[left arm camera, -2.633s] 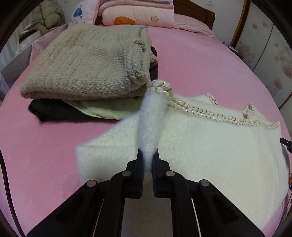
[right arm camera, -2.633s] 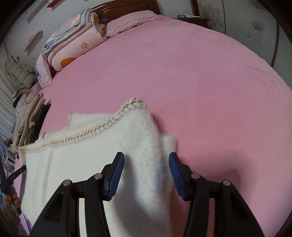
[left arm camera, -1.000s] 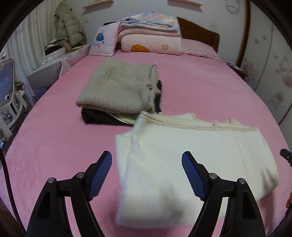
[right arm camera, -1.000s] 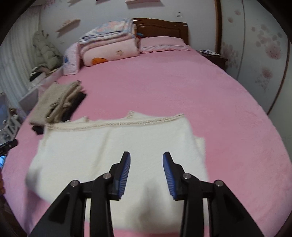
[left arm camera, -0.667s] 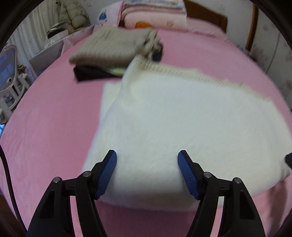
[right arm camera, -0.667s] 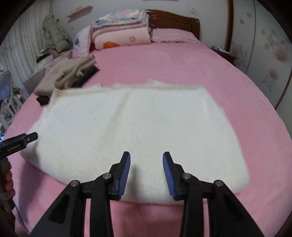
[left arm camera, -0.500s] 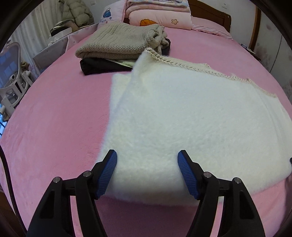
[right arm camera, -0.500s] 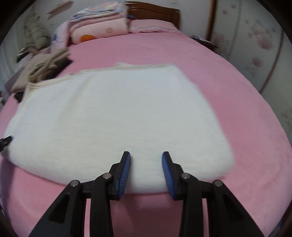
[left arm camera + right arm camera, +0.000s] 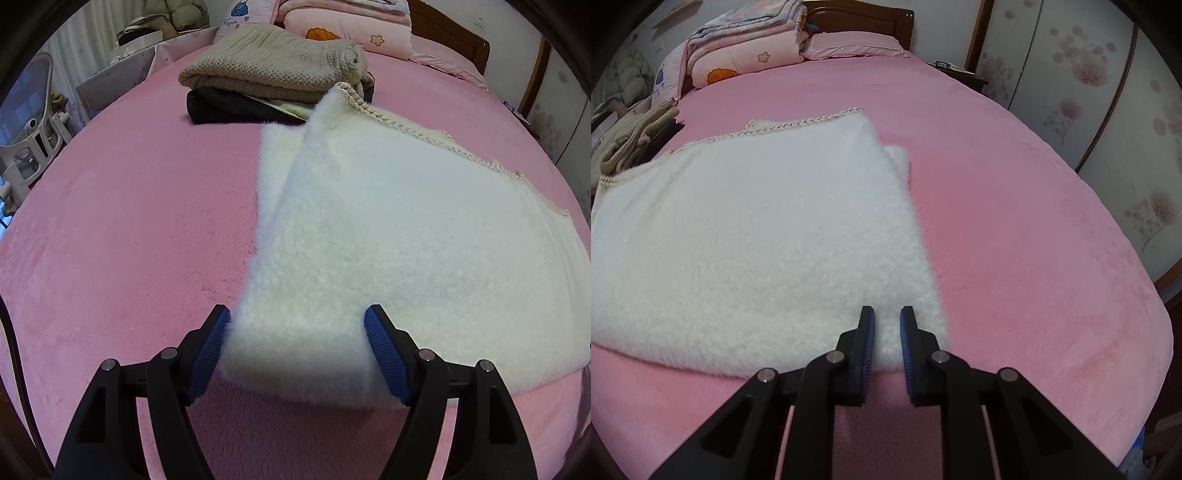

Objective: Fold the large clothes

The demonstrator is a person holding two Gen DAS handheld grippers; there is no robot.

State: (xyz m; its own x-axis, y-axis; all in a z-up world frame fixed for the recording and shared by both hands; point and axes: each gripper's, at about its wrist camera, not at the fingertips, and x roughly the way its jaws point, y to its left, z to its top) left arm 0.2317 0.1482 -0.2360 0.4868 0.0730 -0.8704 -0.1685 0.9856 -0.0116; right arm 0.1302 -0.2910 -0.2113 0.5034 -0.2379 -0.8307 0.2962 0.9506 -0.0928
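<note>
A white fluffy garment (image 9: 388,240) with braided trim lies folded on the pink bed (image 9: 129,221). My left gripper (image 9: 297,314) hangs low over its near left corner. Its jaws are wide and opening, the corner lies between them, and the pads do not squeeze it. In the right wrist view the garment (image 9: 757,221) fills the left half. My right gripper (image 9: 885,314) is at its near right corner with its jaws closing narrowly, and white fluff fills the gap between the pads.
A stack of folded clothes (image 9: 273,62), beige knit on top and black below, touches the garment's far left corner. Folded pink quilts (image 9: 746,48) lie by the headboard. A white chair (image 9: 29,122) stands left of the bed. Wardrobe doors (image 9: 1108,92) stand to the right.
The left gripper let go of the fold it pinched. Both grippers sank to the garment's near edge. The right jaws narrowed around the near right corner.
</note>
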